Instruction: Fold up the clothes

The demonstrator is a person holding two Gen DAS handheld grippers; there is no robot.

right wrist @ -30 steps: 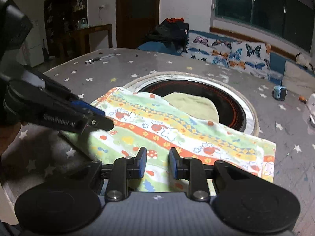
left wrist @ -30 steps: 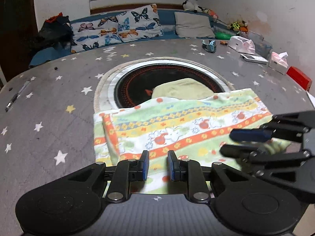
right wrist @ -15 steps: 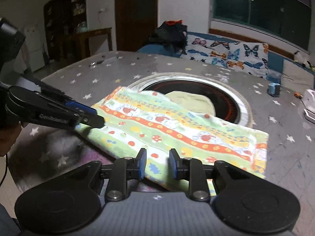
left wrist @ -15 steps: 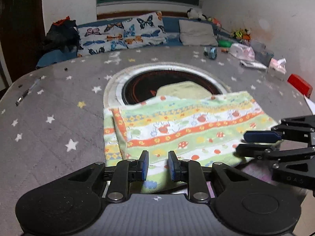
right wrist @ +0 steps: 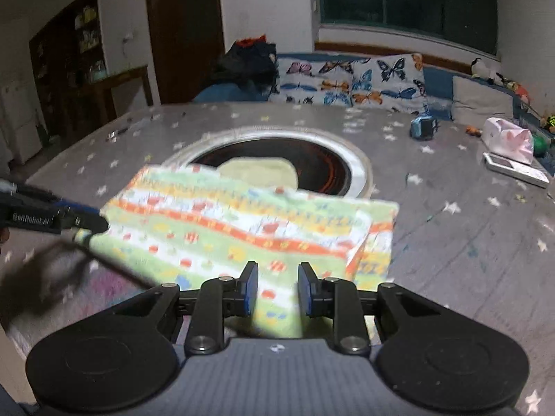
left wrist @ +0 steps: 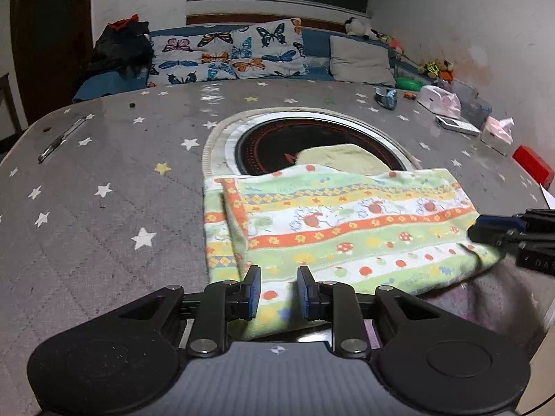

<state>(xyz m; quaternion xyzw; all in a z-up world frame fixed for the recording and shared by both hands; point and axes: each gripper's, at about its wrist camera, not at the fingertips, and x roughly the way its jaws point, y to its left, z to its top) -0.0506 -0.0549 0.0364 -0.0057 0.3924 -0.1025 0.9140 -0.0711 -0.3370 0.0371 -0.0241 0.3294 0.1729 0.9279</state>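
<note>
A striped green, orange and white printed cloth (left wrist: 347,228) lies folded on the grey star-patterned table (left wrist: 104,208), its far edge over the round black hotplate (left wrist: 277,138). It also shows in the right wrist view (right wrist: 242,232). My left gripper (left wrist: 276,293) is open at the cloth's near edge, and the cloth shows between its pads. My right gripper (right wrist: 274,289) is open over the cloth's near right part. Each gripper appears in the other's view: the right one (left wrist: 492,230) at the cloth's right corner, the left one (right wrist: 83,222) at its left corner.
A pale yellow cloth (left wrist: 340,156) lies in the hotplate. A pen (left wrist: 60,137) lies at the far left. Tissue packs (left wrist: 440,100), a white device (left wrist: 458,124) and a red box (left wrist: 534,166) sit along the right edge. Butterfly pillows (left wrist: 225,52) lie on the bench behind.
Both grippers have drawn back toward the near edge and risen. The cloth's near edge now lies further from the hotplate, dragged toward me. The jaws stay open.
</note>
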